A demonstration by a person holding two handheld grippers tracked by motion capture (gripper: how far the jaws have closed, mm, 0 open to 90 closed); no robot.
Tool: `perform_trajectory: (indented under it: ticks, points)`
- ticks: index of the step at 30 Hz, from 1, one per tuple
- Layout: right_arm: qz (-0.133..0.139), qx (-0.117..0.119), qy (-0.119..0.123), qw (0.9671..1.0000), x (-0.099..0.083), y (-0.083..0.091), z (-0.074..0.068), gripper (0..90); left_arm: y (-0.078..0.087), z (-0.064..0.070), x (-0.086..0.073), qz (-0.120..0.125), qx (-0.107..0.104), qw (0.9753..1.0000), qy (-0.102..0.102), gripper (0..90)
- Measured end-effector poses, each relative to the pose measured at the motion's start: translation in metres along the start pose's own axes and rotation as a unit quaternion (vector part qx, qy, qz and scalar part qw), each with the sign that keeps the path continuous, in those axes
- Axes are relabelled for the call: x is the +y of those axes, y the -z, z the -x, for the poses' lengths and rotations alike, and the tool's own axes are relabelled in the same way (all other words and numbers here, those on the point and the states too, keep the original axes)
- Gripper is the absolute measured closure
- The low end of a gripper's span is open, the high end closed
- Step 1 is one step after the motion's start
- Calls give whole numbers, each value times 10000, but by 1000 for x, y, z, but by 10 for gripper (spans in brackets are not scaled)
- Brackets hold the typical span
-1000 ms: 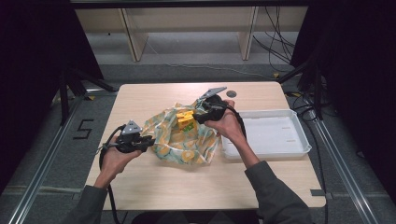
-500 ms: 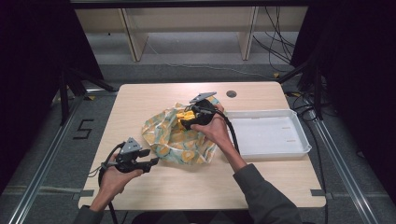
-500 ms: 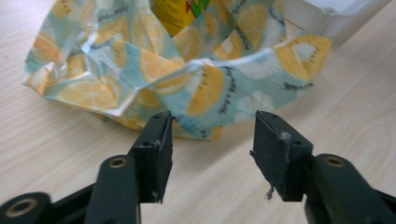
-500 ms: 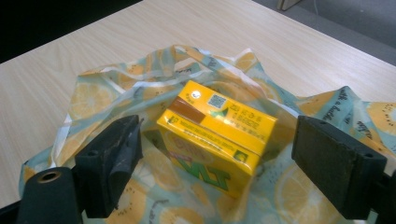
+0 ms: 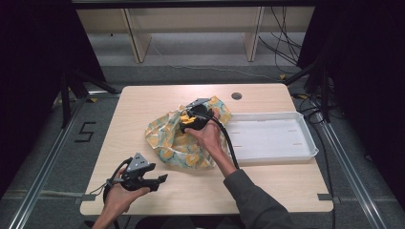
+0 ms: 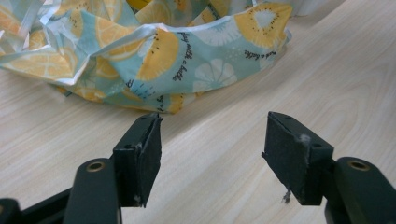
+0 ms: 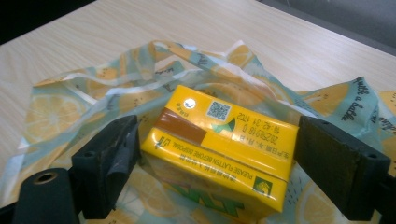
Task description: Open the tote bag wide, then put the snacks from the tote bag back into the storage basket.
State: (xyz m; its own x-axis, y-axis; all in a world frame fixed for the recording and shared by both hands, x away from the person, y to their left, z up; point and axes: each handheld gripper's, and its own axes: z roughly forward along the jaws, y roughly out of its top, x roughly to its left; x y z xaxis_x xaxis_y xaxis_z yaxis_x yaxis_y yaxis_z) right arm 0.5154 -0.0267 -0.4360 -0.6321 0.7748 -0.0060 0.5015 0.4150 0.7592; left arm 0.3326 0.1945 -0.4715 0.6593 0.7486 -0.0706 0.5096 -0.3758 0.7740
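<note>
Right claw (image 7: pixel 217 154) clamped on yellow drink carton (image 7: pixel 219 149), printed top up, over fruit-print bag (image 7: pixel 70 112), left claw (image 6: pixel 212 156) open, empty

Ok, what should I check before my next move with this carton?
1. Yellow carton between the right gripper fingers, both touching it: ok.
2. Carton over the fruit-print bag: ok.
3. Left gripper steadying the bag: not ok; it is open and apart from the bag.
4. Bag mouth open under the carton: cannot tell.
5. White tray beside the bag on the right gripper's side: ok.
</note>
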Motion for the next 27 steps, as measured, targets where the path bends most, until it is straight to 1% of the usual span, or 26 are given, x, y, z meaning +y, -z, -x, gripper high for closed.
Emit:
perform_trajectory:
  ticks: [1, 2, 3, 4, 6, 7, 8, 9, 10, 11, 12, 13, 14, 15, 16, 17, 18, 19, 20, 21, 22, 23, 24, 25, 26, 27]
  points:
    - [-82, 15, -32, 10000, 0, -1, 0, 158, 1, 0, -1, -2, 9, 10000, -34, 352]
    - [-84, -17, 37, 10000, -1, -5, 0, 161, 2, 0, -2, -42, 46, 9999, -92, 348]
    - [-116, -40, -34, 9999, -1, -7, 0, 160, 2, 0, -3, 2, 70, 9999, -87, 345]
    - [-101, -69, -25, 9999, -2, -10, 0, 160, 2, -1, -4, -11, 72, 9999, -103, 344]
    - [-106, -101, -43, 9999, -3, -15, -1, 161, 2, -1, -5, -37, 52, 10000, -45, 338]
    - [-145, -100, -102, 9998, -4, -17, -2, 161, 2, -1, -5, -98, 36, 9999, -103, 331]
    - [-147, -119, -42, 9998, -5, -19, -2, 158, 1, 0, -5, -78, 57, 9999, -87, 329]
    - [-183, -134, -35, 9997, -6, -21, -3, 158, -1, 2, -5, 18, 90, 9999, 40, 326]
    - [-197, -175, 2, 9997, -6, -23, -3, 161, -1, 1, -5, -101, 66, 9999, -9, 321]
    - [-206, -192, -13, 9996, -7, -25, -4, 161, -2, 0, -6, -86, 82, 9999, -55, 317]
    - [-210, -196, -34, 9996, -7, -26, -4, 163, -2, -2, -6, -211, 72, 9996, -179, 314]
    - [-256, -208, -96, 9994, -7, -27, -4, 167, -3, -1, -7, -182, 110, 9997, -127, 314]
    - [-245, -177, -49, 9995, -8, -28, -4, 172, -3, -1, -8, -195, 97, 9997, -70, 314]
    - [-236, -200, -95, 9995, -8, -29, -3, 172, -3, -3, -7, -220, 76, 9997, -110, 314]
    - [-210, -286, 52, 9994, -9, -30, -2, 176, -4, -3, -8, -148, 60, 9999, -49, 314]
    - [-193, -287, 9, 9994, -9, -30, -3, 187, -4, -3, -8, -184, 74, 9998, -47, 315]
    - [-204, -276, 22, 9994, -9, -31, -2, 197, -4, -3, -9, -170, 104, 9998, -41, 315]
    - [-180, -231, -42, 9996, -9, -31, -3, 199, -4, -3, -9, -187, 58, 9998, -39, 315]
    - [-194, -228, -113, 9995, -9, -31, -3, 200, -5, -2, -10, -174, 95, 9998, -46, 316]
    - [-200, -275, -60, 9994, -10, -31, -2, 201, -4, -2, -10, -218, 70, 9997, -94, 316]
    - [-143, -304, -102, 9994, -10, -31, -2, 203, -4, -2, -10, -204, 65, 9997, -98, 317]
    - [-147, -282, -81, 9995, -11, -30, -2, 204, -4, -2, -11, -201, 74, 9996, -162, 317]
    - [-157, -241, -156, 9995, -11, -30, -4, 206, -5, 0, -12, -79, 78, 9999, -2, 317]
    - [-137, -262, -123, 9995, -11, -30, -4, 206, -3, -3, -11, -246, 32, 9996, -141, 317]
    - [-132, -298, -133, 9994, -10, -30, -4, 207, -3, -3, -12, -215, 44, 9997, -109, 317]
    - [-153, -344, -112, 9992, -10, -30, -3, 208, -4, -3, -12, -198, 35, 9998, -36, 317]
